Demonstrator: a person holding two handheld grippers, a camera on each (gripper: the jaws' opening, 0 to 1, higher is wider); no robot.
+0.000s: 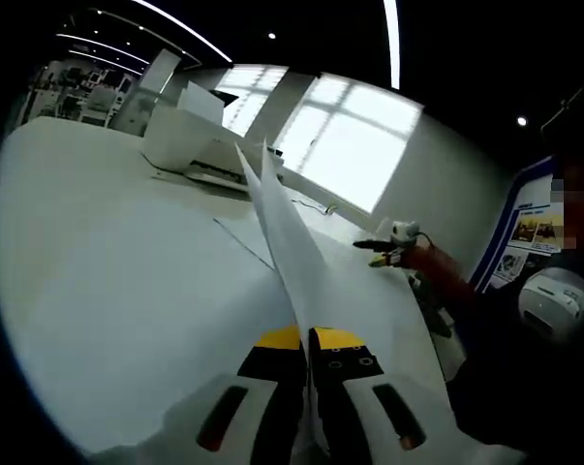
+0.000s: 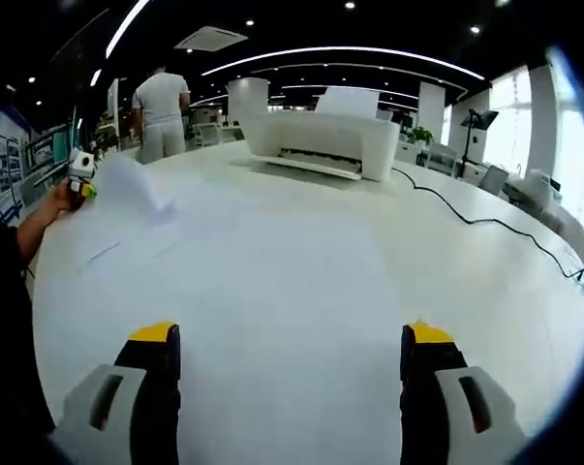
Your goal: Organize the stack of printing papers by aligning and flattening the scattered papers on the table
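White printing paper (image 1: 301,252) rises edge-on from between the black, yellow-tipped jaws of my left gripper (image 1: 307,341), which is shut on it. More sheets lie flat on the white table (image 1: 107,281) beneath, one corner (image 1: 243,237) sticking out. In the right gripper view the same lifted paper (image 2: 127,194) hangs at the far left from the left gripper (image 2: 80,174), with flat sheets (image 2: 127,242) under it. My right gripper (image 2: 292,339) stands wide open over bare table (image 2: 301,281), nothing between its jaws. It also appears small in the left gripper view (image 1: 393,244).
A white printer (image 2: 321,140) sits at the table's far side, also seen as the printer (image 1: 190,136) in the left gripper view. A black cable (image 2: 485,221) snakes across the right of the table. A person in white (image 2: 161,107) stands behind. A sleeve (image 1: 442,271) holds the right gripper.
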